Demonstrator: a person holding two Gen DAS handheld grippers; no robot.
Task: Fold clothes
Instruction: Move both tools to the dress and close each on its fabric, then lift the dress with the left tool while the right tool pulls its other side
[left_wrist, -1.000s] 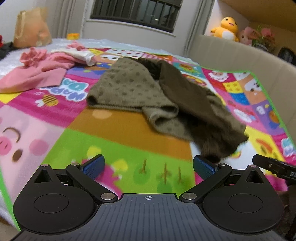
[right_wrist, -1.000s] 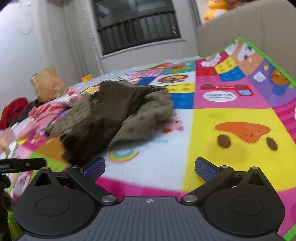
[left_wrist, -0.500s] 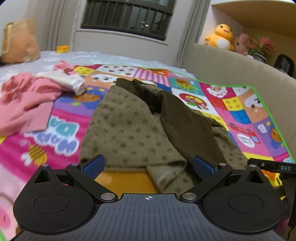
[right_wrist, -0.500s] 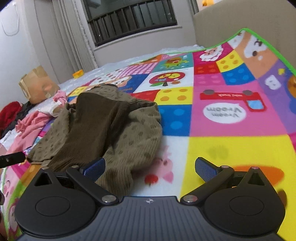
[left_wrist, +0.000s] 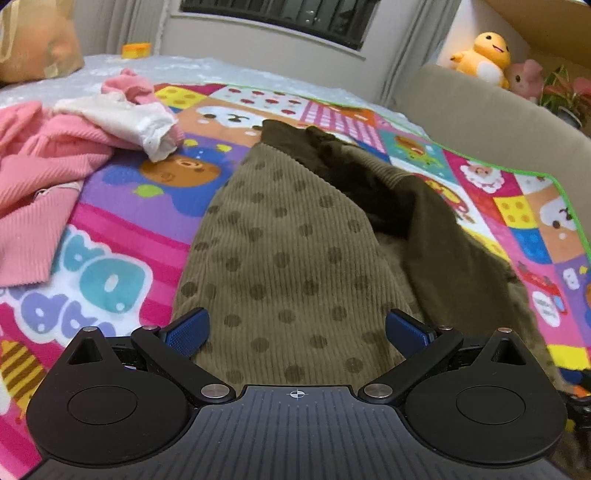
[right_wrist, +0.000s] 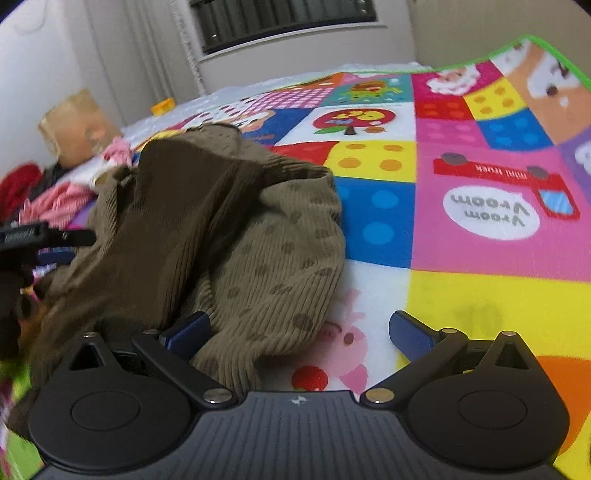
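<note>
**Both tools spread wide over the crumpled olive garment**

In the left wrist view, the left tool (left_wrist: 295, 328) hangs low with its blue-padded fingers (left_wrist: 186, 332) wide apart, the olive-green ribbed garment with darker polka dots (left_wrist: 280, 258) filling the centre of the frame between them. The cloth lies rumpled on a brightly coloured cartoon-patterned play mat (left_wrist: 110, 229), with a plain dark brown part (left_wrist: 424, 221) draped across its right side. At the upper left sits a heap of pink ribbed clothing (left_wrist: 40, 166) with a white piece (left_wrist: 125, 118) on top. A yellow plush duck (left_wrist: 480, 55) perches at the upper right.

In the right wrist view, the right tool (right_wrist: 299, 330) is likewise spread, gripping nothing. Its left finger touches or sits just beside the garment's (right_wrist: 266, 258) edge, while its right finger stands over bare mat (right_wrist: 480, 221). The garment occupies the left half of the frame, and the tip of the other tool (right_wrist: 44, 236) shows at the left edge.
</note>
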